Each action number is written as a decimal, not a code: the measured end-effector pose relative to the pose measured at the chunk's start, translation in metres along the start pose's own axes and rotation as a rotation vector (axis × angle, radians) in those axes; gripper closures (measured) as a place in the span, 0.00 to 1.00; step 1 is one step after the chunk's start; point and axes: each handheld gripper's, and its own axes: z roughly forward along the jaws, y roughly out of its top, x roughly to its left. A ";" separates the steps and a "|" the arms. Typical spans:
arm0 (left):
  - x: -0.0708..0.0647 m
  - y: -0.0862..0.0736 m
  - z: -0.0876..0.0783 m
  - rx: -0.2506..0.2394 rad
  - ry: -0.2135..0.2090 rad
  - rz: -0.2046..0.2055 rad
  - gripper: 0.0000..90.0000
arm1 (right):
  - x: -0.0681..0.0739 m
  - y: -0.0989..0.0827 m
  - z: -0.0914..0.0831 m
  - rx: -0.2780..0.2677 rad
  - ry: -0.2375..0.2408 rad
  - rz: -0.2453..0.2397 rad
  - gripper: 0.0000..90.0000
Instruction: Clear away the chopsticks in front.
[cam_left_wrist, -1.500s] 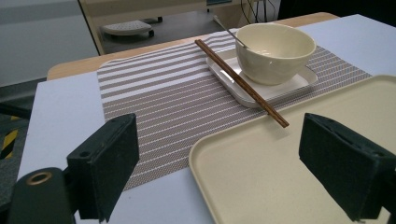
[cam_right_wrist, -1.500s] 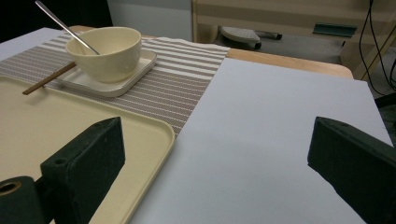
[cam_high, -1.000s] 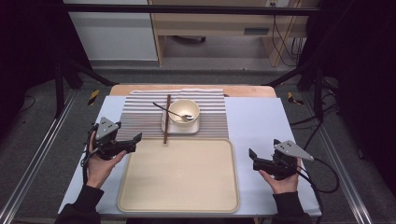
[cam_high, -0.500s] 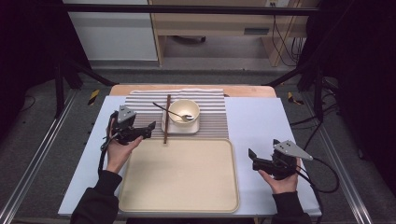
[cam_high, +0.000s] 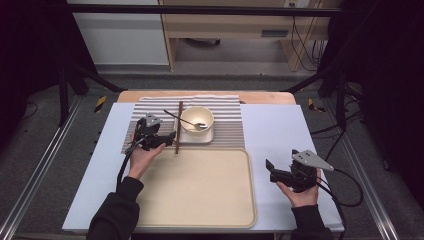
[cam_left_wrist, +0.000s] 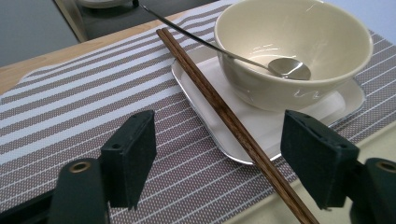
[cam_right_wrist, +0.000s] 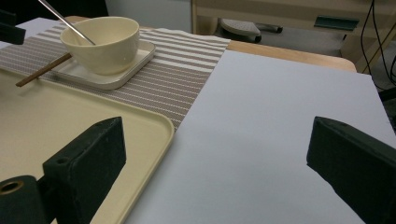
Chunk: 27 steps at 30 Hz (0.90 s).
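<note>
On the left, the left tool (cam_high: 170, 137) hangs low over the striped mat (cam_high: 227, 127), its jaws wide but just closing in, with the brown chopsticks (cam_left_wrist: 224, 114) lying between the pads, not gripped, their far end propped on the small plate (cam_left_wrist: 345, 100) under the cream bowl (cam_left_wrist: 299, 51). Beside the tray (cam_high: 200, 185), the right tool (cam_high: 270, 167) sits open and empty over the counter (cam_high: 280, 125).

No text or label can be read anywhere.
</note>
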 end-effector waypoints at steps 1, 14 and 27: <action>0.000 0.000 0.003 0.006 -0.003 0.002 0.33 | 0.000 0.000 0.000 0.001 0.000 -0.001 0.05; -0.005 -0.003 0.035 0.088 -0.033 -0.009 0.57 | -0.003 -0.001 0.000 0.008 -0.003 0.005 0.06; -0.004 -0.004 0.042 0.146 -0.053 -0.031 0.81 | -0.003 -0.001 0.000 0.009 -0.006 0.004 0.06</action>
